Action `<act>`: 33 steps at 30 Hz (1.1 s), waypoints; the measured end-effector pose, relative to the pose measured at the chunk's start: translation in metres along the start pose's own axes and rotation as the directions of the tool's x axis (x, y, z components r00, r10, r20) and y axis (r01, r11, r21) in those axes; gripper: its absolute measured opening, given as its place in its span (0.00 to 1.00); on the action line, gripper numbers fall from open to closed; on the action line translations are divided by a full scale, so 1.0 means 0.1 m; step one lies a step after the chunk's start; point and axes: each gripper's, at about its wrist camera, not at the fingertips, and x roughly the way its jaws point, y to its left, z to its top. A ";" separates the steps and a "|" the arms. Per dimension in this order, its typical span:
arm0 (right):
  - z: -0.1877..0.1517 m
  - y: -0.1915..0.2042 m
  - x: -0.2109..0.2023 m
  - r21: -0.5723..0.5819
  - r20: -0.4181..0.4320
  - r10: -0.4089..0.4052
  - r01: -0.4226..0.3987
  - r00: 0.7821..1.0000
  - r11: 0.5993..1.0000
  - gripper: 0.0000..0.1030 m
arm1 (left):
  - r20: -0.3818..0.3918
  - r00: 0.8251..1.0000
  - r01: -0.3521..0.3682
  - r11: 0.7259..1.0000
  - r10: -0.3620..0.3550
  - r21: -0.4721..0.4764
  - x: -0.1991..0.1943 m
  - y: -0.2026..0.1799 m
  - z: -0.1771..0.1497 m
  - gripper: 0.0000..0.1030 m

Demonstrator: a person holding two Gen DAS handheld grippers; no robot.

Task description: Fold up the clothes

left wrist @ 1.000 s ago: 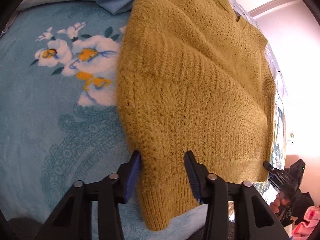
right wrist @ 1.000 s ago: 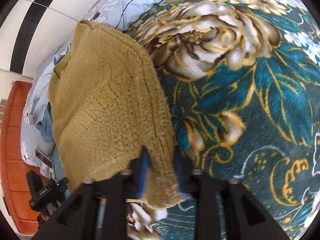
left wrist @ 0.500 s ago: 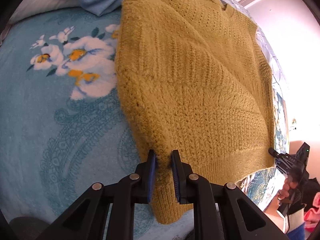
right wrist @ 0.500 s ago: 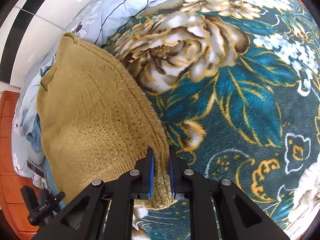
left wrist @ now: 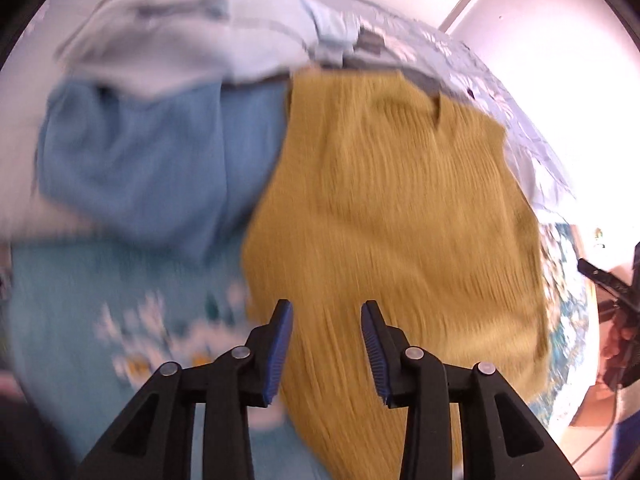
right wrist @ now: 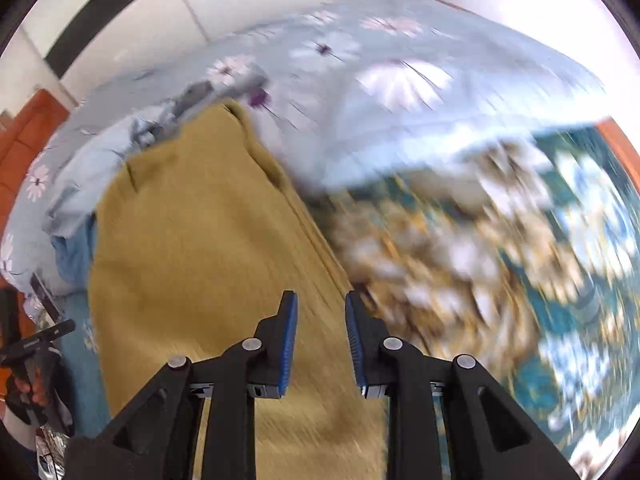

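Note:
A mustard-yellow knitted sweater lies spread on the bed; it also shows in the right wrist view. Both views are blurred by motion. My left gripper is open above the sweater's lower left part, with nothing between its blue pads. My right gripper is open above the sweater's right edge, also empty. The other gripper shows at the right edge of the left wrist view and at the left edge of the right wrist view.
A blue garment lies left of the sweater, with pale blue floral bedding behind both. A teal floral blanket covers the bed. An orange-brown headboard stands at the left.
Both grippers were shut on the sweater's lower edge half a second ago; now both are open and have let go. Both have moved forward over the sweater.

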 end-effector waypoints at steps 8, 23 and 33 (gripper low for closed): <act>0.90 0.60 0.71 -0.091 0.008 0.035 -0.034 0.999 0.995 0.41 | 0.064 0.996 -0.067 0.995 0.063 0.073 0.45 -0.03 1.06 0.56; 1.52 1.11 1.61 -0.194 -0.054 0.087 -0.096 0.995 0.976 0.41 | 0.024 0.996 0.085 0.990 -0.088 0.113 0.85 0.01 1.29 0.58; 1.59 1.12 1.49 -0.237 -0.033 0.039 -0.046 0.999 0.971 0.06 | 0.051 0.984 0.169 0.982 -0.173 0.082 0.77 0.05 1.28 0.58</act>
